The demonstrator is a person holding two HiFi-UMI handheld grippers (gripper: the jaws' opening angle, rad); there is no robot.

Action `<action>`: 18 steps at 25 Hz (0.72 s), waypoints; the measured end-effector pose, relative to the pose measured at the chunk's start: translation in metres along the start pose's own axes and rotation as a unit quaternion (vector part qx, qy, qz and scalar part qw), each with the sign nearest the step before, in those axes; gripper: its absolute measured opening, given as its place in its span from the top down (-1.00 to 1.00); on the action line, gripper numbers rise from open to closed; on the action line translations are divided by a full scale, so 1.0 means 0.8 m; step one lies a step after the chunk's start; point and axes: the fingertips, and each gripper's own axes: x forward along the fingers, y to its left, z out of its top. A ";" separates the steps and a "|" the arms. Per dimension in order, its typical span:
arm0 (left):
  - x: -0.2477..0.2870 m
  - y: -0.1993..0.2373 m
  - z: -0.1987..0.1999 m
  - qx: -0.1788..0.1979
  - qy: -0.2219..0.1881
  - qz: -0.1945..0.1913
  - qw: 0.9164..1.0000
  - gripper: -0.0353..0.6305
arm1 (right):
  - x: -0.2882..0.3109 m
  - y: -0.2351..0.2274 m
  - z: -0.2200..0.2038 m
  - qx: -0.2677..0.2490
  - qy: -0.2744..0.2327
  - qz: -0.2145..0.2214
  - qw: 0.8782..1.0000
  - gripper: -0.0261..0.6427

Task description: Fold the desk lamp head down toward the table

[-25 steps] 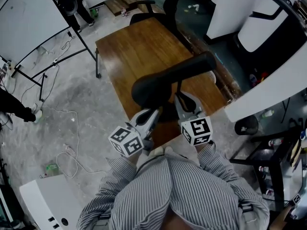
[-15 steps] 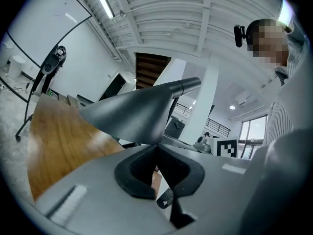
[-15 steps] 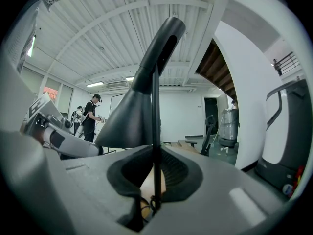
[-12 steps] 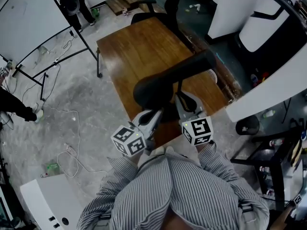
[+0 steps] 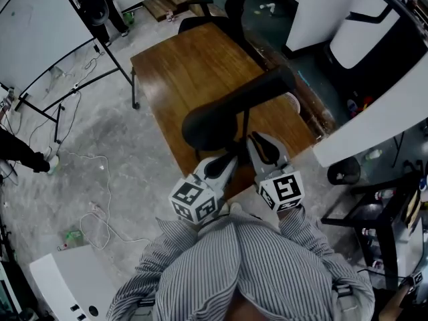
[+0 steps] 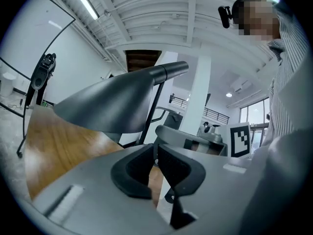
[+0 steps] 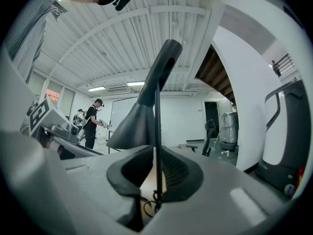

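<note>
The black desk lamp stands at the near edge of the wooden table (image 5: 194,65). Its cone-shaped head (image 5: 207,122) hangs level above the tabletop on a long arm (image 5: 261,89). A thin upright stem (image 5: 245,122) carries them. My right gripper (image 5: 257,142) points level at the stem and is shut on it; in the right gripper view the stem (image 7: 157,111) runs down between the pads. My left gripper (image 5: 227,162) sits just left of it, below the head (image 6: 107,104). Its jaws are opening from a narrow slit, with nothing between them.
An office chair (image 5: 200,15) stands at the table's far end. A whiteboard on a stand (image 5: 40,32) is at the left, with cables (image 5: 100,192) on the floor. Dark shelving (image 5: 381,226) stands at the right. A person (image 7: 93,121) stands far off.
My left gripper has shifted right, closer to the right gripper and the lamp stem, and rolled slightly. The right gripper and the lamp have stayed put.
</note>
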 end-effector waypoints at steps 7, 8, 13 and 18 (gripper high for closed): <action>0.001 -0.012 0.016 0.056 -0.050 0.054 0.996 0.89 | -0.035 0.013 -0.025 0.030 0.032 0.000 0.999 0.92; 0.001 -0.015 0.015 0.064 -0.048 0.055 0.995 0.89 | -0.037 0.016 -0.027 0.035 0.034 0.004 0.999 0.92; 0.008 -0.022 0.000 0.069 -0.018 0.049 0.996 0.89 | -0.043 0.031 -0.032 0.037 0.051 0.022 0.998 0.92; 0.011 -0.025 -0.003 0.067 -0.007 0.054 0.996 0.89 | -0.048 0.029 -0.037 0.048 0.066 0.027 0.996 0.92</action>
